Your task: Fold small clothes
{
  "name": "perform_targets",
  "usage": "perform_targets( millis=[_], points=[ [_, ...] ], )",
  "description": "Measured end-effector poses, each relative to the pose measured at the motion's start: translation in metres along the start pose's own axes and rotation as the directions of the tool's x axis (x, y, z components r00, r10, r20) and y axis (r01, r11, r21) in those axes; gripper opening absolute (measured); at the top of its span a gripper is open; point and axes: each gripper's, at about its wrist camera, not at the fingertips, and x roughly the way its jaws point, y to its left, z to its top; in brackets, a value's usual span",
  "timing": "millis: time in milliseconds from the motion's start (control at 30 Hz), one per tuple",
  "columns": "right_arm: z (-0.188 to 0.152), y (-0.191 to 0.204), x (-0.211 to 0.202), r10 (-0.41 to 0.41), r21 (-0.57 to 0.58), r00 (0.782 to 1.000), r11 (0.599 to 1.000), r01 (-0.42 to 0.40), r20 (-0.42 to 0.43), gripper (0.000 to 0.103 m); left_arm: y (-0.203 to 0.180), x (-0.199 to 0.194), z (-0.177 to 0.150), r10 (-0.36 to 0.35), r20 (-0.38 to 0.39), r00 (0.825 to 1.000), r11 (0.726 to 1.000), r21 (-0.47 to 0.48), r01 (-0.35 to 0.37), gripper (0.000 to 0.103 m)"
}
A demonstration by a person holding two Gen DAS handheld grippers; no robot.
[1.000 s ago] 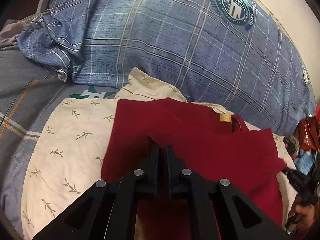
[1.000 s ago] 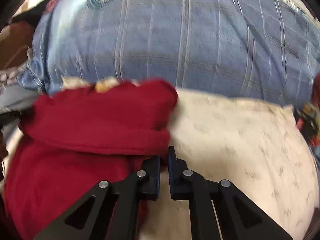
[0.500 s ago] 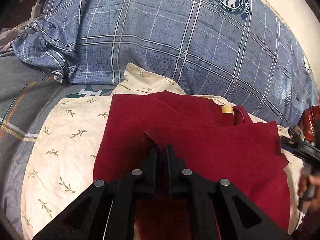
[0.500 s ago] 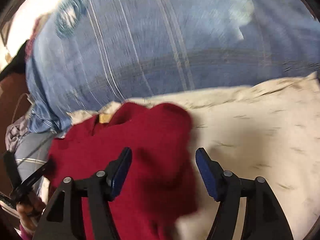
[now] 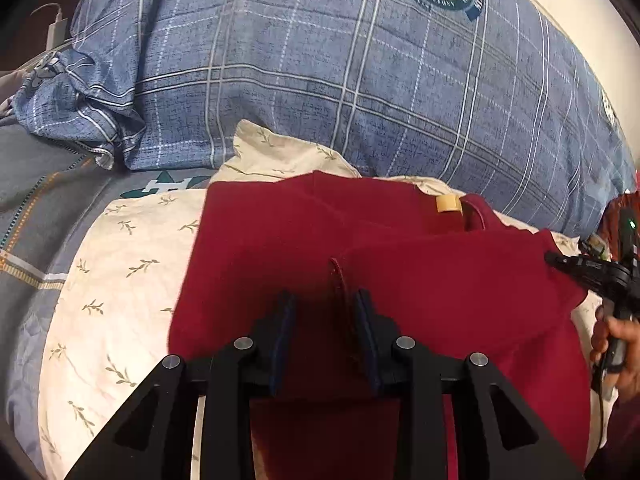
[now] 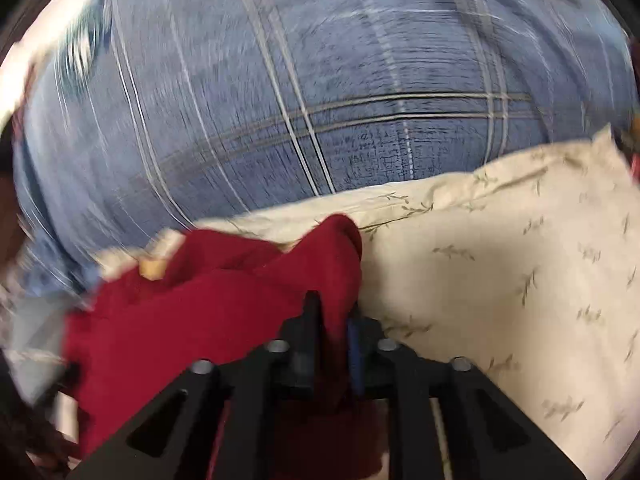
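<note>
While the red garment [image 5: 400,280] lay spread on the cream leaf-print pillow [image 5: 120,280], just in front of the large blue plaid pillow [image 5: 320,80], the work stood midway through a fold. A flap from the right side had already been laid across the body, and its hemmed corner sat directly before the left gripper [image 5: 326,312]. That gripper's jaws had just been opening; they stood narrowly parted, with the hem edge rising between them but, as far as could be seen, no pad pressing on it, so the corner appeared released. A tan label [image 5: 448,203] marked the neckline at the edge of the garment nearest the plaid pillow. The right gripper [image 6: 330,332], held in the person's hand [image 5: 616,344] at the garment's right side, had just been closing, and a bunched ridge of red cloth stood between its narrow jaws; the right wrist view was blurred, yet the cloth looked pinched there. In my judgement the step in hand was a regrip at the right edge for a further fold. The next move would call for carrying that edge over toward the middle, away from the bare cream pillow, with the left gripper either steadying the laid flap or withdrawing clear without dragging the hem.
</note>
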Motion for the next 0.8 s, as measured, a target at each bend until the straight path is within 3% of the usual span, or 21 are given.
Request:
perform_targets(
  millis=[33, 67, 133, 233, 300, 367, 533, 633, 667, 800],
  points=[
    [-0.001, -0.004, -0.007, 0.039, 0.04, 0.999, 0.998, -0.039, -0.004, 0.063, 0.002, -0.001, 0.0, 0.005, 0.004, 1.0, 1.0, -0.005, -0.005, 0.03],
    [-0.003, -0.006, -0.014, 0.057, 0.062, 0.998, 0.996, -0.057, 0.001, 0.069, 0.003, -0.002, 0.0, 0.015, 0.014, 1.0, 1.0, -0.013, -0.015, 0.03],
    [-0.01, 0.0, -0.028, 0.029, 0.029, 0.999, 0.999, -0.029, 0.019, 0.069, 0.005, -0.004, 0.001, 0.02, 0.022, 1.0, 0.999, -0.026, -0.019, 0.03],
    [-0.023, 0.022, -0.041, -0.024, -0.128, 0.998, 0.991, 0.031, 0.057, 0.059, 0.004, -0.005, 0.0, 0.023, 0.033, 0.999, 0.999, -0.025, -0.022, 0.03],
    [-0.034, 0.028, -0.04, -0.08, -0.248, 0.996, 0.965, 0.089, 0.044, 0.046, 0.002, -0.004, -0.001, 0.03, 0.033, 0.999, 0.999, -0.014, -0.03, 0.034],
    [-0.05, 0.029, -0.025, -0.215, -0.344, 0.977, 0.917, 0.201, -0.002, 0.043, 0.0, 0.0, -0.003, 0.04, 0.017, 0.999, 0.999, -0.002, -0.04, 0.034],
    [-0.055, 0.022, -0.054, -0.175, -0.296, 0.984, 0.939, 0.176, 0.03, 0.044, -0.001, 0.0, -0.001, 0.048, 0.015, 0.999, 0.999, -0.007, -0.047, 0.035],
    [-0.05, 0.039, -0.069, -0.109, -0.302, 0.992, 0.945, 0.124, 0.065, 0.046, -0.004, -0.003, 0.0, 0.057, 0.034, 0.998, 0.998, -0.005, -0.057, 0.045],
    [-0.048, 0.047, -0.066, -0.093, -0.31, 0.993, 0.944, 0.112, 0.074, 0.046, -0.005, -0.003, 0.0, 0.064, 0.037, 0.997, 0.998, -0.004, -0.064, 0.049],
    [-0.042, 0.069, -0.044, -0.045, -0.318, 0.998, 0.946, 0.056, 0.043, 0.044, -0.008, 0.005, -0.001, 0.1, 0.024, 0.995, 0.995, 0.003, -0.1, 0.05]
  ],
)
